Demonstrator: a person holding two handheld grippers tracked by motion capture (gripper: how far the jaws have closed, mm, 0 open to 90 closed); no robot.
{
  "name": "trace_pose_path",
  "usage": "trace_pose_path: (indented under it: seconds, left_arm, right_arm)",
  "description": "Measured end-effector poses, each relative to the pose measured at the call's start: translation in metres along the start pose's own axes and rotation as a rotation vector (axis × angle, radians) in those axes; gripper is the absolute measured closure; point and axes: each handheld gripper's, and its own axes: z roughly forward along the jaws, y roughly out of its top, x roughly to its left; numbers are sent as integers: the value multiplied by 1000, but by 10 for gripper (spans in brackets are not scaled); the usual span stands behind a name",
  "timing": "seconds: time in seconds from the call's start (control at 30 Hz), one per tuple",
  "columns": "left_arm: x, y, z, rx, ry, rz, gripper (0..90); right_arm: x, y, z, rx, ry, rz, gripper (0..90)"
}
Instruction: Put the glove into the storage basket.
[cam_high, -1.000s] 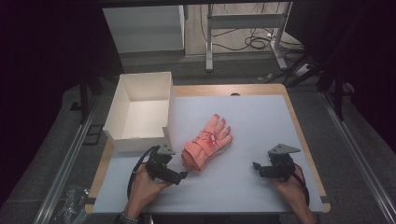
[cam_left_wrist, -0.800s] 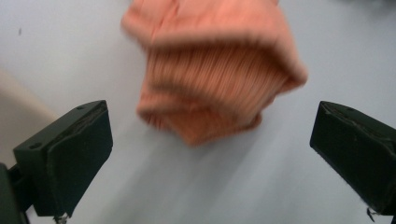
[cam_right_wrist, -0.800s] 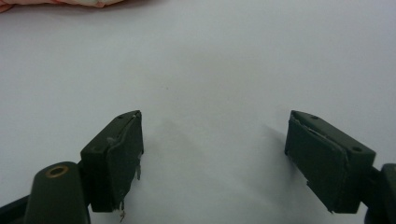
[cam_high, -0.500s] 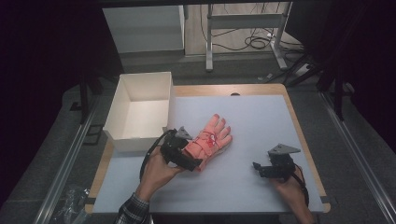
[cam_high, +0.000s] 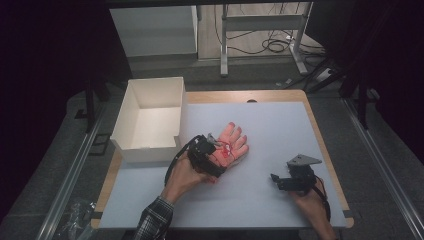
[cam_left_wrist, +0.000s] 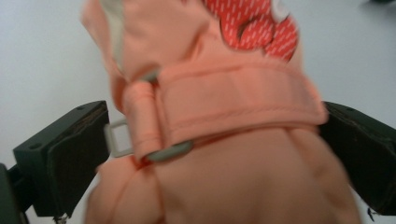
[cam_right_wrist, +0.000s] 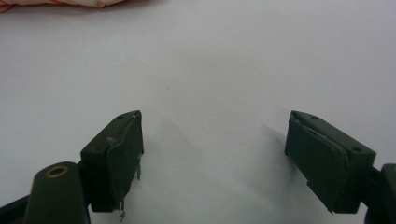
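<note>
A salmon-pink glove (cam_high: 234, 144) with a red mesh patch lies palm-down in the middle of the grey mat (cam_high: 280, 125), fingers pointing away. My left gripper (cam_high: 214, 159) is at its wrist end. In the left gripper view the glove's strapped cuff (cam_left_wrist: 224, 107) sits between the two black jaws of the left gripper (cam_left_wrist: 215, 158), which stand wide, one on each side of it. My right gripper (cam_high: 280, 181) rests low at the mat's front right, open, with bare mat between the jaws of the right gripper (cam_right_wrist: 215, 154). An edge of the glove (cam_right_wrist: 60, 3) shows far off.
An open white cardboard box (cam_high: 145, 152) stands at the mat's left rear, close to the left hand. The wooden table edge (cam_high: 320, 135) borders the mat on the right. Metal rails run along both sides of the table.
My left gripper has moved forward and right from the mat's front left onto the glove's cuff. The right gripper has stayed where it was.
</note>
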Motion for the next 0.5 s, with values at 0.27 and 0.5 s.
trace_pose_path:
  seconds: [0.27,0.5]
  left_arm:
    - [0,-15,18,17,-7,-19,0]
    - [-2,-26,26,26,0,-44,29]
  right_arm:
    - [0,0,0,-1,-1,-1,195]
    - [0,0,0,-1,-1,-1,195]
